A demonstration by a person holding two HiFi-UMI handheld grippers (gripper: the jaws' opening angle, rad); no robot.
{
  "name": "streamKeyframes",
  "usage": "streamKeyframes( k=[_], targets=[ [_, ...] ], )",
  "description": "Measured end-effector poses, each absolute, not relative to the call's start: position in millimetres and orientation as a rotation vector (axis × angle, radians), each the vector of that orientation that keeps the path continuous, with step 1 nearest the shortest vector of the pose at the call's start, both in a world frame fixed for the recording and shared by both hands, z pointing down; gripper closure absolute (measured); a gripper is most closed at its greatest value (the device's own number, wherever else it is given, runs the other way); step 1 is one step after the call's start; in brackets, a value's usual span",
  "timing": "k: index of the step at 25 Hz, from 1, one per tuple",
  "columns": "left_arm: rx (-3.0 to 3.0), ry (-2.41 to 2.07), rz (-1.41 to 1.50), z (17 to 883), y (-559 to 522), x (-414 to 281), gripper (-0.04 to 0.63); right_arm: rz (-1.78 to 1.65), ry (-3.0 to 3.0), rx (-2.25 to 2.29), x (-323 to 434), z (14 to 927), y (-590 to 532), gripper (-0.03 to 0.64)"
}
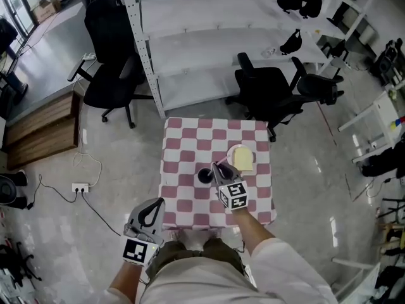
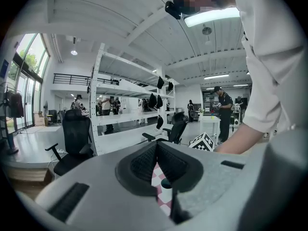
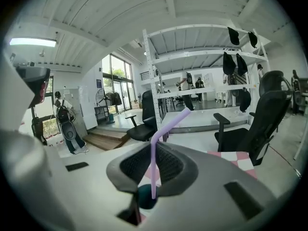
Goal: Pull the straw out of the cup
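R hand-held gripper (image 3: 153,148): jaws nearly closed, pinching purple straw (image 3: 168,123) below its bend. Straw's lower end sits at mouth of dark cup (image 3: 144,196) on checked worktop (image 1: 183,144).

L hand-held gripper (image 2: 157,147): closed, empty, beside worktop corner.

Rec: lift straight up, firm pinch, don't tip cup.

No legible writing or brands; marker cube (image 1: 233,195) patterns only.

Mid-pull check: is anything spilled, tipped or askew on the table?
Nothing stands out. The cup stands upright on the checkered cloth, no spill shows, and the right gripper is clamped on the purple straw.
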State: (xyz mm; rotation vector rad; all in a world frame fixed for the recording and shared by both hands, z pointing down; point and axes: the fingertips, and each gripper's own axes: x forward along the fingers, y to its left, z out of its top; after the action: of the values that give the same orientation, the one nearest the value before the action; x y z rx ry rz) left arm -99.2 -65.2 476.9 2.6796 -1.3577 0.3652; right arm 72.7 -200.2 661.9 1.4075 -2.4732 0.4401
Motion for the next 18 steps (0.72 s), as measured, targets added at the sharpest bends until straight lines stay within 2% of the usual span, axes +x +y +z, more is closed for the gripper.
streamKeyframes(
  k=[18],
  targets=[
    [2.767, -1.308, 0.273, 469, -75, -80, 0.591, 0.266, -2.597, 1.41, 85, 555, -164, 0.583]
  ],
)
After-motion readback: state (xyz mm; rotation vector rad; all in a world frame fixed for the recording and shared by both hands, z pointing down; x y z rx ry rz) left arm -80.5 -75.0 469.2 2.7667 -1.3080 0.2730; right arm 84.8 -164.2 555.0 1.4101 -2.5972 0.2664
